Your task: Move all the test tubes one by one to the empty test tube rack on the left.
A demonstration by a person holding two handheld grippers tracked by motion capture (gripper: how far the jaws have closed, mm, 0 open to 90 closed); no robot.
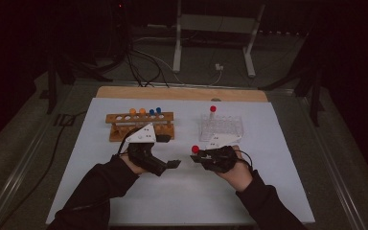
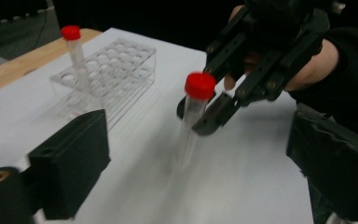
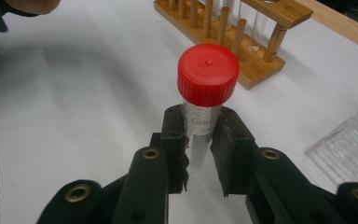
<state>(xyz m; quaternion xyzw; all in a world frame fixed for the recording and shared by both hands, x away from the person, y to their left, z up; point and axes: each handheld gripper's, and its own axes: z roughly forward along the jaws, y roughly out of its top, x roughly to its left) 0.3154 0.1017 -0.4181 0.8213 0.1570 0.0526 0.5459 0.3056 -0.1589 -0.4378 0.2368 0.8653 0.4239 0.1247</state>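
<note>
High view: just right of frame centre the right gripper (image 1: 202, 156) clamps a red-capped tube (image 1: 195, 149) upright, the clear rack (image 1: 222, 128) just above it, while the left gripper (image 1: 172, 164) stands wide and empty.

You're in a pretty dark room: grey carpeted floor (image 1: 278, 72), white metal stand legs (image 1: 177, 43), tangled black cables (image 1: 139, 67) behind.

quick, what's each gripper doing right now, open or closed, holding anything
Left gripper: open, jaws wide apart, nothing between them.
Right gripper: closed on the red-capped tube, gripping it just below the cap.
</note>
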